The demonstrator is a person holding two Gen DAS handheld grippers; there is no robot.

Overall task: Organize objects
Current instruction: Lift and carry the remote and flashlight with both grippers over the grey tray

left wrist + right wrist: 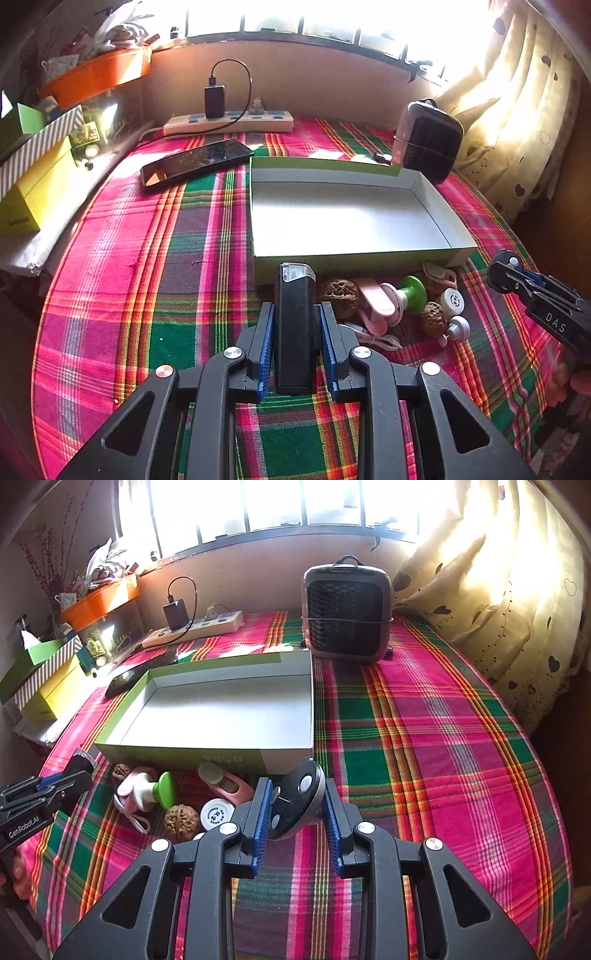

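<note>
Left wrist view first: the left tongs (296, 325) sit right under the lens, clenched on a black rectangular device (295, 328) with a clear cap, which stands upright between the blue pads above the plaid cloth (147, 280). Just beyond it lies a clutter of small things: a walnut (340, 295), a pink clip (373, 301), a green knob (415, 293), a white round cap (452, 301). Behind them sits the open green box (354, 218), its white floor bare. Further back, a phone (195, 162), a power strip (229, 123) and a small heater (428, 142). The right tongs (506, 273) poke in from the right edge.

Over to the right wrist view: the right tongs (297, 805) are nearest, gripping a dark round disc (299, 805) with white spots, tilted on edge between the pads. It hangs just in front of the box's (221, 709) near right corner. To the left lie the second walnut (181, 821), the knob (166, 790) and the clip (229, 782), and the left tongs (83, 766) enter at the left edge, holding the black device (79, 762)
</note>
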